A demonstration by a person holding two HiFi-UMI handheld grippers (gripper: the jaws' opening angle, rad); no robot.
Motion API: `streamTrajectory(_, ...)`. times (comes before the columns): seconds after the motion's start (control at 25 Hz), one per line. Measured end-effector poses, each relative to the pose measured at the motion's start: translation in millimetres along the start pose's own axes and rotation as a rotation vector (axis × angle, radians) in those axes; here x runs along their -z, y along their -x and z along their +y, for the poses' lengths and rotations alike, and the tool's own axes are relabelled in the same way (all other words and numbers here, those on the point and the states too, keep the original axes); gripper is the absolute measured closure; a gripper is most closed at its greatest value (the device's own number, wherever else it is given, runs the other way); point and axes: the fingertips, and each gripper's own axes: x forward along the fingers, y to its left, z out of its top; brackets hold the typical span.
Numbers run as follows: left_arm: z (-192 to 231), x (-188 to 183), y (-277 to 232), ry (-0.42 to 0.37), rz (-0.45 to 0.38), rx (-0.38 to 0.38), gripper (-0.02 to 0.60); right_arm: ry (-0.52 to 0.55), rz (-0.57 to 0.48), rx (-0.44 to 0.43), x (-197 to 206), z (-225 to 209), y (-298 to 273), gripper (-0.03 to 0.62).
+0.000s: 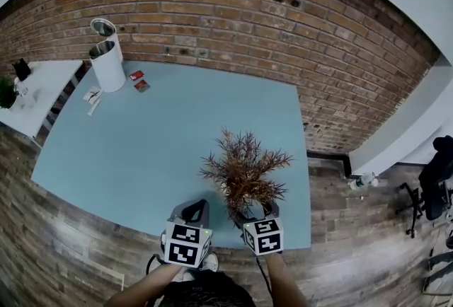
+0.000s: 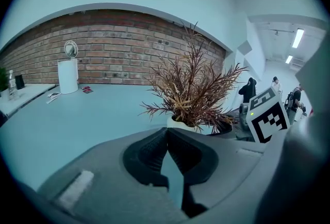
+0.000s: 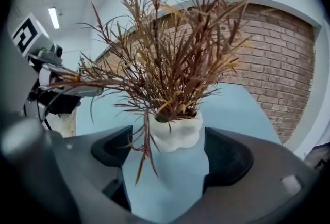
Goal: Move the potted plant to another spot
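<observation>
Head view: potted plant (image 1: 244, 175), dry rust-brown fronds in a small white lobed pot, stood on the light-blue table (image 1: 141, 143). Left gripper (image 1: 195, 212) sat just left of the plant. Right gripper (image 1: 258, 217) was right up against the plant's near side. A white cylindrical bin (image 1: 107, 58) was well away from the plant, far left.

Left gripper view: jaws together, nothing between them; plant ahead and to the right.

Right gripper view: jaws wide, the pot sitting in the gap just past the tips, pads not on it. One frond drooped into the gap.

Risks, my read: closing now pinches that frond, not the pot. The lobed pot gives poor pad contact, so it could slip. Top-heavy spray could tip it on the lift.
</observation>
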Motion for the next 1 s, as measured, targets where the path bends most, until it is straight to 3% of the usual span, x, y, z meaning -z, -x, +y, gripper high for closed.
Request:
streamTrajectory(0.36, 8.9, -7.6, -14.5, 0.020, 0.007, -0.040, 0.583, 0.014, 0.033, -0.027, 1.5, -7.2, -25.2, 0.118)
streamTrajectory(0.84, 20.2, -4.9, -15.7, 0.027, 0.008, -0.099, 0.584, 0.039, 0.000, -0.044, -0.8, -7.7, -48.4, 0.112)
streamTrajectory(1.0, 27.6, -3.9, -12.6, 0.037, 0.000, -0.103, 0.583, 0.049, 0.022, -0.011, 0.5, -14.5, -51.5, 0.114)
